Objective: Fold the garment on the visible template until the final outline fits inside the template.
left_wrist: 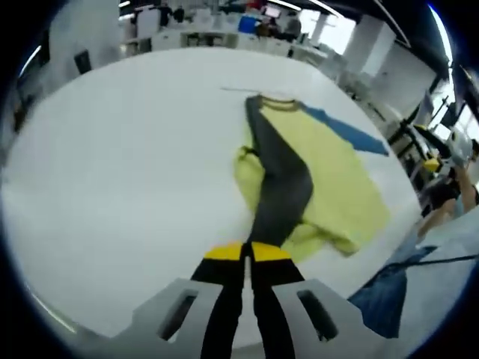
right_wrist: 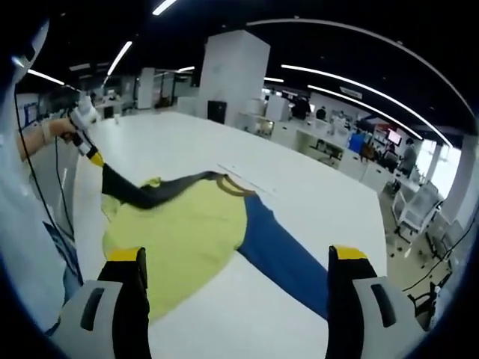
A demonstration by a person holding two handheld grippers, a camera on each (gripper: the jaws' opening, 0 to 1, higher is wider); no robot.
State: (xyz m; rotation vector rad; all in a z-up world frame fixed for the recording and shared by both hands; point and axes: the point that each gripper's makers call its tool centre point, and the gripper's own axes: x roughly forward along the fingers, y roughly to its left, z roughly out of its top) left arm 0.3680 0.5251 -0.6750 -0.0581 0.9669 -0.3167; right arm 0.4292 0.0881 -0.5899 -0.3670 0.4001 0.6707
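Note:
A yellow shirt (left_wrist: 337,179) lies on the white table (left_wrist: 127,164), with a blue sleeve (left_wrist: 352,133) spread out to one side. My left gripper (left_wrist: 247,253) is shut on the end of the dark grey sleeve (left_wrist: 281,179), which is pulled taut across the shirt's body from the collar. In the right gripper view the left gripper (right_wrist: 93,157) holds that dark sleeve (right_wrist: 157,191) lifted over the yellow shirt (right_wrist: 179,232). My right gripper (right_wrist: 238,258) is wide open above the blue sleeve (right_wrist: 281,254) and holds nothing.
A thin template line (right_wrist: 247,179) runs on the table just beyond the collar. A person's gloved hand (right_wrist: 81,114) holds the left gripper at the table's edge. Desks and office chairs (right_wrist: 412,202) stand beyond the table (right_wrist: 314,202).

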